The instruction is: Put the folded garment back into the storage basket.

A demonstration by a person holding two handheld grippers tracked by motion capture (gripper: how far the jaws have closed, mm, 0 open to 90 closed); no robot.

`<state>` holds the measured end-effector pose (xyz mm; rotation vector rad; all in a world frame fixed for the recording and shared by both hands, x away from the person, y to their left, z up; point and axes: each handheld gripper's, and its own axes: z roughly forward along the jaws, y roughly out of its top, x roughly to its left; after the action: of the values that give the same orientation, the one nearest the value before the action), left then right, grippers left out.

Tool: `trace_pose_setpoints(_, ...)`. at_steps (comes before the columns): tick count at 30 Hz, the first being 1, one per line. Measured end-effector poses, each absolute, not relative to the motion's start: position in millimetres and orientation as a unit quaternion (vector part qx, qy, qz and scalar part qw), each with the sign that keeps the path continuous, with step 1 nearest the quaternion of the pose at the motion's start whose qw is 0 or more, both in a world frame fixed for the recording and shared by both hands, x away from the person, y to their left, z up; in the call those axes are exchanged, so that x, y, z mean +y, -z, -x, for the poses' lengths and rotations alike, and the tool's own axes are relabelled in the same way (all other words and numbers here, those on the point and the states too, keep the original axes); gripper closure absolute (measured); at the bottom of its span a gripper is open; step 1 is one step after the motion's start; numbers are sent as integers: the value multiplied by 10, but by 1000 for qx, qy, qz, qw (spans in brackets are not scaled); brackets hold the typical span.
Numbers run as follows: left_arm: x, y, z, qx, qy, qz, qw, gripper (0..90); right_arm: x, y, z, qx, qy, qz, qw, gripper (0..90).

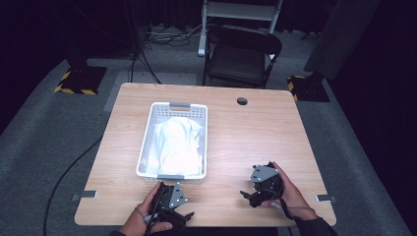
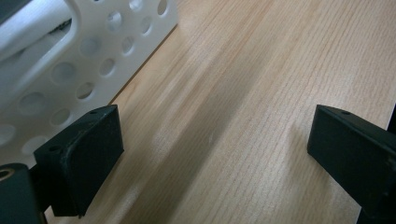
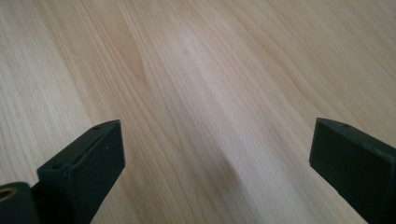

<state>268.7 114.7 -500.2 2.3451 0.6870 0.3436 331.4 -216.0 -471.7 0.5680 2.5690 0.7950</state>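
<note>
1. Both tools are being held low over the near edge of the table (image 1: 255, 128). The left hand-held gripper (image 1: 172, 204) is being kept just in front of the white perforated basket (image 1: 147, 147), and the right hand-held gripper (image 1: 260, 187) is being kept well apart from it, to the right.
2. In the left gripper view, the jaws are being held wide apart with only bare wood between them, and the basket wall (image 2: 70, 70) is appearing just beside the left jaw.
3. In the right gripper view, the jaws are also being held wide, and nothing is being gripped.
4. The white cloth (image 1: 179, 142) is lying crumpled inside the basket and is not being touched.
5. The step is judged to be the start: the cloth is not yet being reached for.
6. For the next move, a gripper probably needs to be lifted over the basket rim and lowered onto a fold of the cloth.
</note>
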Motion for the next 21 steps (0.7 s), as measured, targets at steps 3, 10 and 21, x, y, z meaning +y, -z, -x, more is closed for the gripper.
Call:
trace_pose_setpoints(3,1166,5018,-2699,267,-124,-894,337,27,-2278,4774,-3288,914,-284,-217,190,35)
trace_pose_setpoints(10,1200,5050,-2704,269,-117,-889,352,23,-2497,4871,-3215,908,-287,-241,188,33)
trace_pose_setpoints(21,1209,5054,-2723,277,-106,-889,349,12,-2862,5006,-3123,882,-336,-295,148,10)
